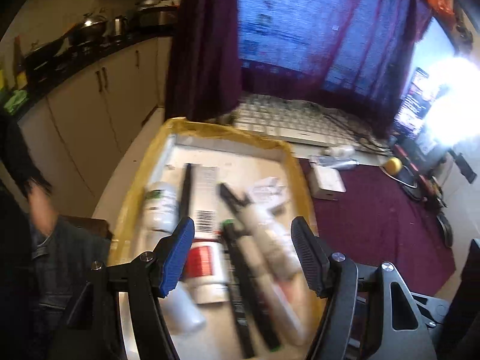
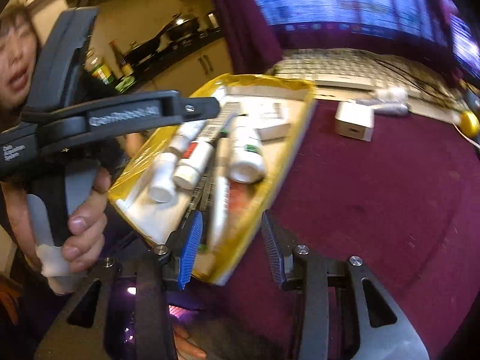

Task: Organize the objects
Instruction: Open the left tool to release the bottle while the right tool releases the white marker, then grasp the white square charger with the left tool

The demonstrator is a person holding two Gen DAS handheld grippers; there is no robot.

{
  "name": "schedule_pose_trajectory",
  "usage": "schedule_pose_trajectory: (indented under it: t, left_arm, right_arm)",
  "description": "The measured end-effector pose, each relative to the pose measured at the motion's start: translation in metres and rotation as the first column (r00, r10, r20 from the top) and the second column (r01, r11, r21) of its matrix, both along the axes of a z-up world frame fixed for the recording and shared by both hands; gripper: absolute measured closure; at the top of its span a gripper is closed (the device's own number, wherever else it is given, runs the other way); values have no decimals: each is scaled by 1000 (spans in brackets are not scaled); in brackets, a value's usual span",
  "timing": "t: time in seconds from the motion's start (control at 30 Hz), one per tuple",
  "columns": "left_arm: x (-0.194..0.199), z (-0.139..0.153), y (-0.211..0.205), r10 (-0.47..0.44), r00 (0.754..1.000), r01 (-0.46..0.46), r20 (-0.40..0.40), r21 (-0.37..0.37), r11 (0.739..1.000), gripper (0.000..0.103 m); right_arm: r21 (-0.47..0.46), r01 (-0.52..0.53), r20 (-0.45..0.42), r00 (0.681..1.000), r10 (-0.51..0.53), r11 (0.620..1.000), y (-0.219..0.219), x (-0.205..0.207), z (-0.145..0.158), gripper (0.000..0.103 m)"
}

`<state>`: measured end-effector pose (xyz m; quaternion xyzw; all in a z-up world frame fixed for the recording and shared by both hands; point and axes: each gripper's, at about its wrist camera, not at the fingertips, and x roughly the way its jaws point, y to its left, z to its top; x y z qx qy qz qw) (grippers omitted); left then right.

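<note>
left gripper (image 1: 243, 255): jaws wide, holding nothing, above tray (image 1: 141, 180) | right gripper (image 2: 231, 249): jaws wide, empty, at tray's near corner | tubes (image 2: 192, 162), bottles (image 2: 246, 153), pens (image 1: 249, 276): inside tray on maroon cloth (image 2: 375, 195), left edge

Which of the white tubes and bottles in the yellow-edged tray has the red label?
The white tube with the red label lying between the green-labelled bottle and the black pens. The other containers show green print or plain white.

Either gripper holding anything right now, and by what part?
Nothing held. Left gripper and right gripper both have jaws open, over the yellow tray of tubes and bottles.
</note>
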<state>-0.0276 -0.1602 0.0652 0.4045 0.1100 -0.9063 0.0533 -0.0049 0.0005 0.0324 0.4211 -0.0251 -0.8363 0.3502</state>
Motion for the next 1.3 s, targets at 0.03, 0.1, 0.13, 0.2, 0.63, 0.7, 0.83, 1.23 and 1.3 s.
schedule_pose_trajectory:
  t: [0.03, 0.1, 0.13, 0.2, 0.63, 0.7, 0.83, 1.23, 1.3]
  left_arm:
    - [-3, 1, 7, -14, 1000, 14, 7, 3, 1000, 42]
    - [-11, 2, 23, -52, 998, 51, 24, 12, 999, 42]
    - [-16, 2, 30, -71, 997, 71, 30, 15, 997, 42]
    - [-27, 0, 47, -107, 993, 106, 49, 27, 994, 42]
    - [-111, -18, 120, -176, 971, 185, 165, -46, 982, 42]
    - [-128, -27, 124, -180, 964, 191, 197, -40, 981, 42]
    - [-145, -37, 127, -171, 959, 182, 227, -26, 983, 42]
    - [-186, -68, 125, -114, 930, 142, 349, -57, 988, 63]
    - [-182, -69, 125, -119, 927, 146, 355, -50, 988, 63]
  right_arm:
    - [-4, 24, 2, 1000, -24, 1000, 11, 0, -1, 64]
    - [3, 58, -1, 998, -58, 998, 24, -2, -2, 64]
    - [6, 82, -2, 997, -82, 997, 33, -3, -3, 64]
    - [1, 122, 5, 993, -122, 993, 49, -6, -5, 64]
    - [-49, 311, 63, 949, -308, 949, 130, -34, -16, 40]
    - [-41, 319, 63, 947, -316, 947, 132, -36, -17, 40]
    - [-16, 325, 50, 945, -324, 946, 135, -42, -18, 40]
    - [-31, 327, 85, 943, -323, 945, 138, -54, -25, 40]
    - [-35, 327, 91, 942, -323, 944, 139, -55, -26, 40]
